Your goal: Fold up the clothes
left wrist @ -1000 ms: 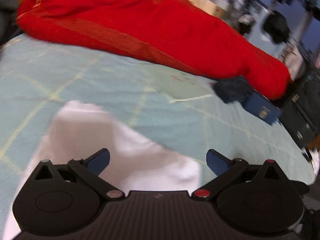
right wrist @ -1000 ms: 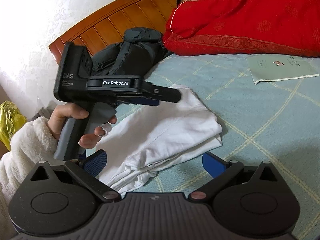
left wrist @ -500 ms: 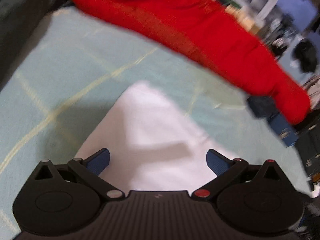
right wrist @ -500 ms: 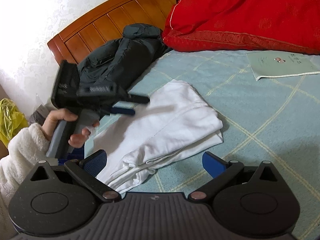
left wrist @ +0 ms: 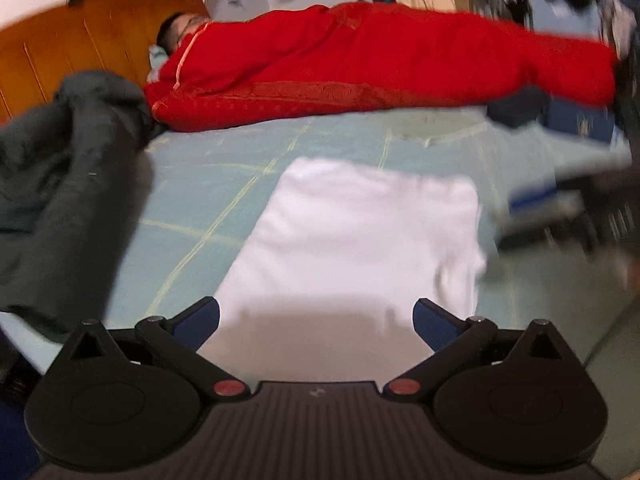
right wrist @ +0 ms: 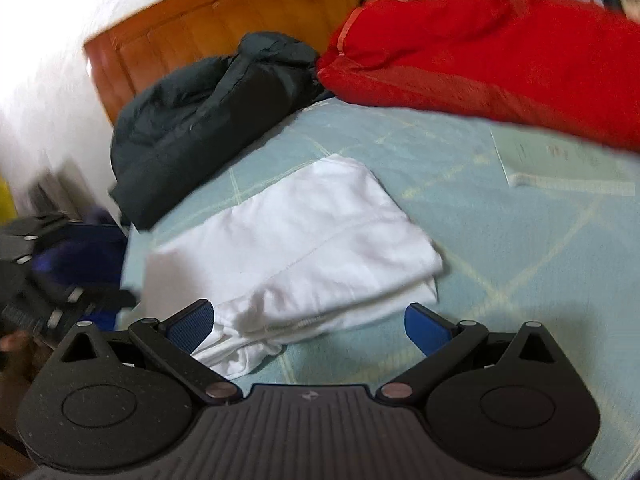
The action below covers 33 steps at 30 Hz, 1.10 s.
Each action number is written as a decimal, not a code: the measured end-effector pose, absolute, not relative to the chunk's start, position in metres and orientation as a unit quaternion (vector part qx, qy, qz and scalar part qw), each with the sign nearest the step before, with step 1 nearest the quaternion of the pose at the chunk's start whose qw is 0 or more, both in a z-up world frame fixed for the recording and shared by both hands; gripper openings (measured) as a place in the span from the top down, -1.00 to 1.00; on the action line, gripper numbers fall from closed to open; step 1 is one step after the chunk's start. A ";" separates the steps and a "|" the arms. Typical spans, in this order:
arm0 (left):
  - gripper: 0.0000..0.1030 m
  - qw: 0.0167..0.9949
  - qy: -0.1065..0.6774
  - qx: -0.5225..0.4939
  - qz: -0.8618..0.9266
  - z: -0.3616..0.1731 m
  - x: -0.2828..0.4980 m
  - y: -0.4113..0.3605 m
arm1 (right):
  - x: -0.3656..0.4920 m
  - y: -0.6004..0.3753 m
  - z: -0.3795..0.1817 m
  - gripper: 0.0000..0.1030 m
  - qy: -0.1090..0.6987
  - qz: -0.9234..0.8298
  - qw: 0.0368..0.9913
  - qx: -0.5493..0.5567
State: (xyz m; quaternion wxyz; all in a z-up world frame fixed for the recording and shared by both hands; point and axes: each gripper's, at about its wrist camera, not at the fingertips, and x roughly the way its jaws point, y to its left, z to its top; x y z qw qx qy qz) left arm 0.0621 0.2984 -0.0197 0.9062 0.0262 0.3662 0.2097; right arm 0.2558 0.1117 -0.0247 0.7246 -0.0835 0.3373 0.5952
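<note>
A folded white garment lies flat on the pale green bed sheet. My left gripper hovers open over its near end, nothing between the blue pads. My right gripper is open too, above the garment's layered front edge. The right gripper shows blurred at the right edge of the left wrist view. The left gripper appears blurred at the left edge of the right wrist view.
A dark jacket is heaped by the wooden headboard. A person lies under a red quilt across the far side. A paper sheet rests on the bed.
The left gripper has swung back off the garment toward the bed's left edge and now faces the headboard side. The right gripper shifted a little closer. The garment lies unchanged.
</note>
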 end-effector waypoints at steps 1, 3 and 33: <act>-0.99 0.905 0.363 0.037 0.220 -0.023 0.056 0.294 | 0.251 0.119 -0.020 -1.00 0.325 0.598 0.726 -0.100; -0.99 0.902 0.357 0.046 0.237 -0.027 0.044 0.289 | 0.241 0.136 -0.009 -1.00 0.294 0.618 0.717 -0.134; -0.99 0.921 0.325 -0.040 0.211 -0.047 -0.002 0.289 | 0.178 0.179 -0.039 -1.00 0.241 0.624 0.676 -0.310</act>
